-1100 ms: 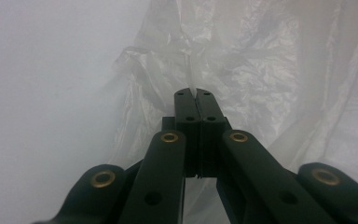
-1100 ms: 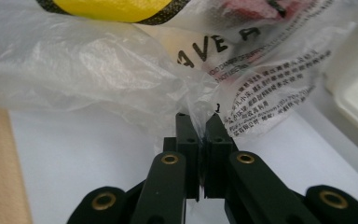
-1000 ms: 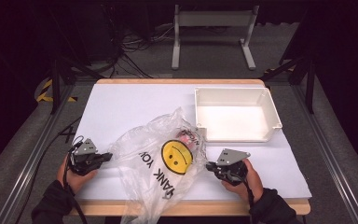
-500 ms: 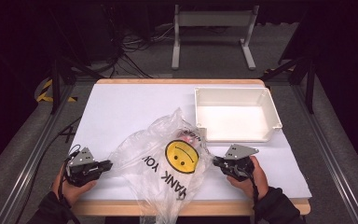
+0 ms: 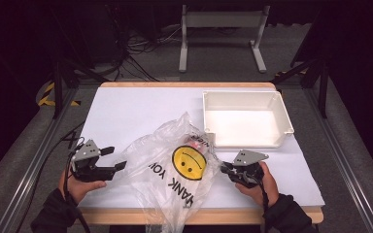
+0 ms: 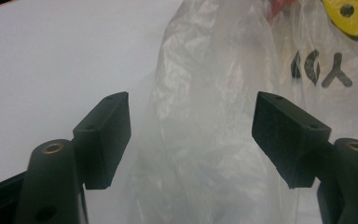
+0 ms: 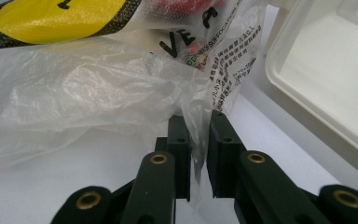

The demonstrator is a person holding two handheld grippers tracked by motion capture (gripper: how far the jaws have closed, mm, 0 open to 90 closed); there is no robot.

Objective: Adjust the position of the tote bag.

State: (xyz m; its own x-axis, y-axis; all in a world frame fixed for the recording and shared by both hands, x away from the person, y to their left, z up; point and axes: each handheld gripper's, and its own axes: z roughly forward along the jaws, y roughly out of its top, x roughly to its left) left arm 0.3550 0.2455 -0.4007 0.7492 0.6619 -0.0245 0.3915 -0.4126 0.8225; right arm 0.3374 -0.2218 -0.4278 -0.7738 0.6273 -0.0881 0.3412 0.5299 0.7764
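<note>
Jaws pinching plastic bag (image 7: pixel 98 93) edge

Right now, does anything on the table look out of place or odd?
The plastic bag lies crumpled, its lower end hanging over the table's near edge. The right gripper pinches a fold of it; the left gripper is open beside it. The white tray sits empty.
</note>
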